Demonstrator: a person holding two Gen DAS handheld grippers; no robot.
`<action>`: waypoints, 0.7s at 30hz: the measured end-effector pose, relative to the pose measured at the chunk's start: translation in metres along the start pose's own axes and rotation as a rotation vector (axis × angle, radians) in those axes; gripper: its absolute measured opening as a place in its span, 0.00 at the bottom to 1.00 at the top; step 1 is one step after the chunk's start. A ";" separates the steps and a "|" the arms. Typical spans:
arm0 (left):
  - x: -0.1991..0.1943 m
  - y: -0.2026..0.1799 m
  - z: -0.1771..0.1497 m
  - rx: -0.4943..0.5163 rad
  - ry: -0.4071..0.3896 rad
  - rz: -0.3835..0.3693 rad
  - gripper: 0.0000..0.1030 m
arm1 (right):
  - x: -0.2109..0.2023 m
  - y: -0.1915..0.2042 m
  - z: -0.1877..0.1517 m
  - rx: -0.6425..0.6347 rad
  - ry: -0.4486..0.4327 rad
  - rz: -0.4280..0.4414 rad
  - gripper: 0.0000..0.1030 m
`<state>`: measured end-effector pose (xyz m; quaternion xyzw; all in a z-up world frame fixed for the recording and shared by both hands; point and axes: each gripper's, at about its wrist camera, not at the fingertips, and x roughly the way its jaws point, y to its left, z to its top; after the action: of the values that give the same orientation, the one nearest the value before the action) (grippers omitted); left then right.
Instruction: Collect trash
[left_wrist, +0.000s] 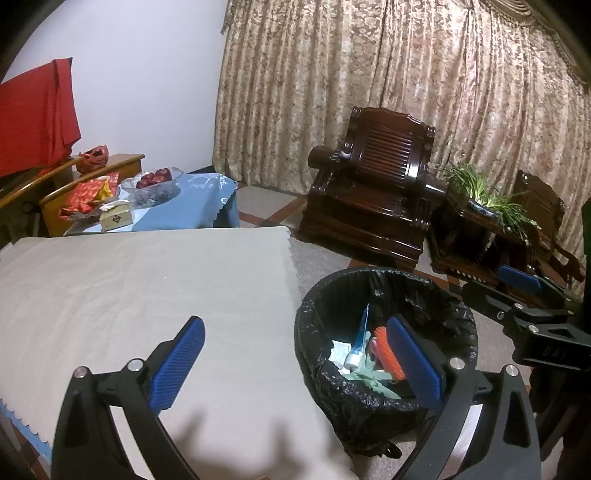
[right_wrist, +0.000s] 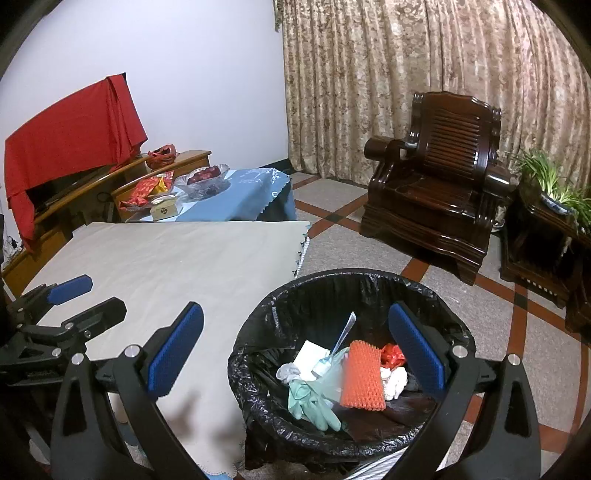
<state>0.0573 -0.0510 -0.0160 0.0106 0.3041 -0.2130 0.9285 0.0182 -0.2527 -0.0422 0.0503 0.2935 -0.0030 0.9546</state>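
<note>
Both the left gripper (left_wrist: 295, 365) and the right gripper (right_wrist: 295, 350) are held apart, empty. Trash (right_wrist: 343, 376) is seen inside the bin (right_wrist: 258, 314) right of the table (left_wrist: 129, 288). The liner could be snagged by a lowered finger.

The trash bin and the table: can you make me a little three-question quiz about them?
1. True or false: the left hand-held gripper grips a piece of trash.
2. Which colour is the liner of the trash bin? A) white B) black C) blue
3. Fill in: the orange foam net lies inside the ____.

Key: 1 false, it is open and holds nothing, like the right hand-held gripper. 2 B. 3 trash bin, beside the table.
</note>
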 end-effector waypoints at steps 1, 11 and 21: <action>0.000 0.000 0.000 0.000 0.000 0.000 0.94 | 0.000 0.000 0.000 -0.001 0.001 0.000 0.95; 0.000 0.002 0.000 -0.001 -0.001 0.002 0.94 | 0.002 0.004 0.001 -0.008 0.003 0.002 0.95; 0.000 0.003 0.000 -0.001 0.001 0.002 0.94 | 0.004 0.005 0.002 -0.009 0.005 0.005 0.95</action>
<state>0.0583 -0.0485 -0.0160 0.0107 0.3045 -0.2120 0.9285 0.0223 -0.2480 -0.0425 0.0470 0.2957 0.0008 0.9541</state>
